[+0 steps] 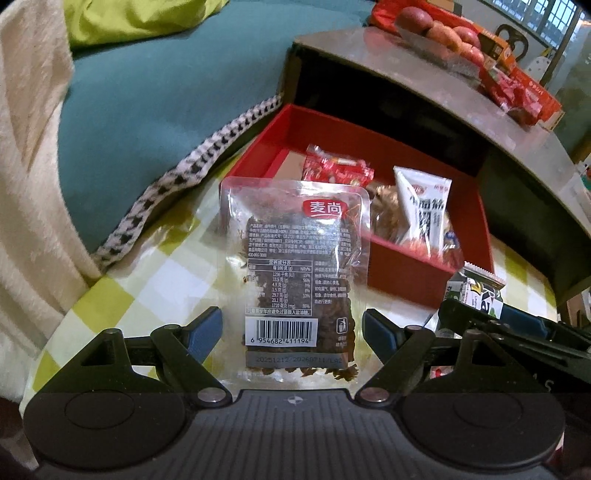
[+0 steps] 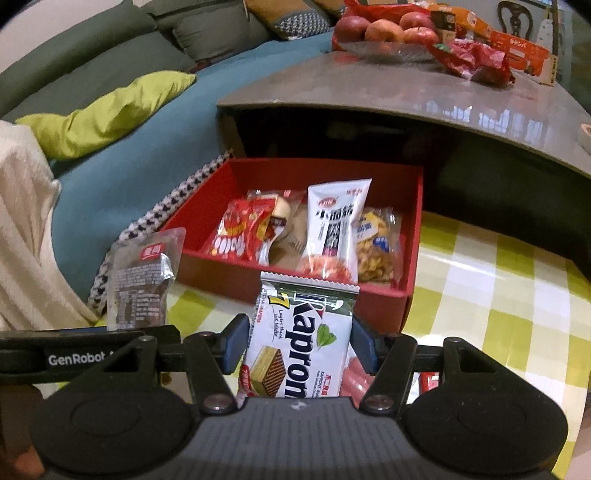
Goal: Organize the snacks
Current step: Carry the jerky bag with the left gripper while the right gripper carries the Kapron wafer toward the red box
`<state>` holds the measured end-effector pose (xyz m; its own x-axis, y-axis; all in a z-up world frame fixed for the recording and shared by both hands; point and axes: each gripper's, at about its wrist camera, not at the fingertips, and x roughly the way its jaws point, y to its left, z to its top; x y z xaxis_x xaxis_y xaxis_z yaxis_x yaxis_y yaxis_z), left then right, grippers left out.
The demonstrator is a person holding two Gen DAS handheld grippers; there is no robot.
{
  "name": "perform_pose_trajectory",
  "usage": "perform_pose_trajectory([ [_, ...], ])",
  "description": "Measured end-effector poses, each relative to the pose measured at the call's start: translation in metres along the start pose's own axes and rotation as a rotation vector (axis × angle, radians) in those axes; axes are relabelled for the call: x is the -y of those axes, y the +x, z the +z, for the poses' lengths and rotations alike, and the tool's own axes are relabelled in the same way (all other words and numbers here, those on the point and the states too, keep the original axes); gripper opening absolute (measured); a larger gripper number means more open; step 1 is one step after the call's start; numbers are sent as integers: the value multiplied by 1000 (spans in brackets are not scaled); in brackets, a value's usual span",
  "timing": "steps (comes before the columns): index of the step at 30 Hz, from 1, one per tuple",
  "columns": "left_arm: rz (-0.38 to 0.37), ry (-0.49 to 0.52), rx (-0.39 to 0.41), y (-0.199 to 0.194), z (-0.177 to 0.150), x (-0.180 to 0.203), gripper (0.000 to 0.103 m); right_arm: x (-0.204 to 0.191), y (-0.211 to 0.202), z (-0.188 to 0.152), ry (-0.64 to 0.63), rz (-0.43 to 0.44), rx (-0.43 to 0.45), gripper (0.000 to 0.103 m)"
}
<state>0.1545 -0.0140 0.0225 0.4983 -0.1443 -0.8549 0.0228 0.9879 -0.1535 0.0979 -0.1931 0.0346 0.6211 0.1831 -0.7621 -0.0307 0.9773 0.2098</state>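
Two snack packs between jaws: jerky pouch, wafer pack

You are seeing apples sitting in a glass dish on the grey table; a lime cushion is lying on the teal sofa.

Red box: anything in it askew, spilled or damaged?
Nothing spilled or torn. The packets in the red box lie loosely heaped, and the white packet leans tilted over the others instead of lying flat.
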Motion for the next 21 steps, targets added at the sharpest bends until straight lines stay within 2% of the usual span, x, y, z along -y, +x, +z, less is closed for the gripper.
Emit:
perform_pose_trajectory([
  [10, -10, 30, 51, 8, 34, 20, 86, 15, 4, 32, 21, -18, 55, 71],
  [21, -8, 57, 65, 34, 67, 37, 86, 28, 28, 62, 21, -59, 78, 71],
])
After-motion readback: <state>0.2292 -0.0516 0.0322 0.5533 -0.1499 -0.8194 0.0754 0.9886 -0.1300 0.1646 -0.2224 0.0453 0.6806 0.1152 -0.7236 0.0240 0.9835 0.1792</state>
